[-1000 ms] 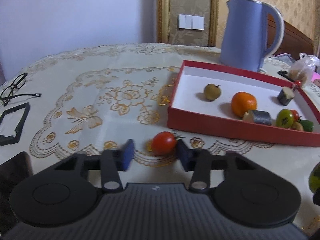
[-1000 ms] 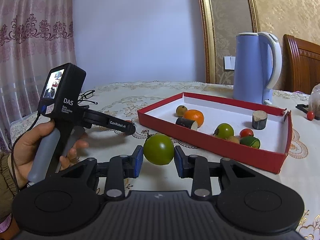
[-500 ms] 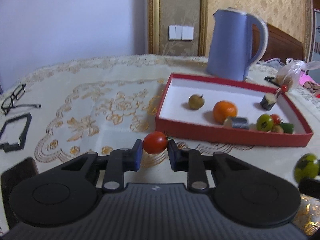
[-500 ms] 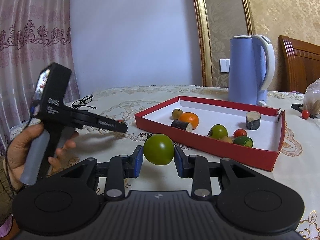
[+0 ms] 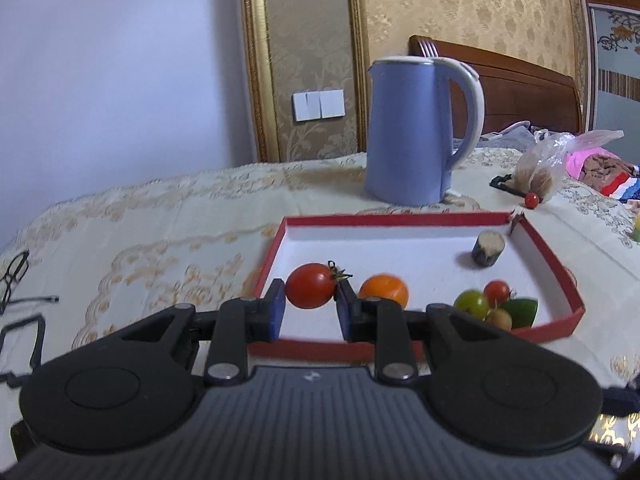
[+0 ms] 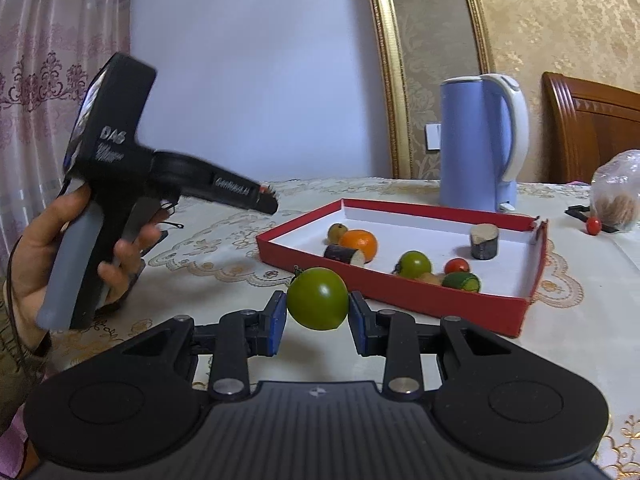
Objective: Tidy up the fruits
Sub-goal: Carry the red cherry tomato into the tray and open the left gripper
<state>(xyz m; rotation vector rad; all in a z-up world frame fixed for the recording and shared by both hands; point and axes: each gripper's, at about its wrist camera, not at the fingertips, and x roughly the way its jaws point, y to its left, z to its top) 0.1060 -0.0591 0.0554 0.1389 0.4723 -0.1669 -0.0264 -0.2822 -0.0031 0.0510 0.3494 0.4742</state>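
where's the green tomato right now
In the right wrist view the green tomato sits clamped in the right gripper, just in front of the red box.

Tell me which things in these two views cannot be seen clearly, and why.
- Left wrist view: the right gripper, cut off by the right edge.
- Left wrist view: the glasses, cut off by the left edge.
- Right wrist view: the red tomato in the left gripper, hidden by its fingers and blurred.

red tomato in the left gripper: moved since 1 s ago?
Yes. The red tomato, clamped in the left gripper, was on the tablecloth short of the red tray; now it is lifted and sits in front of the tray's interior.
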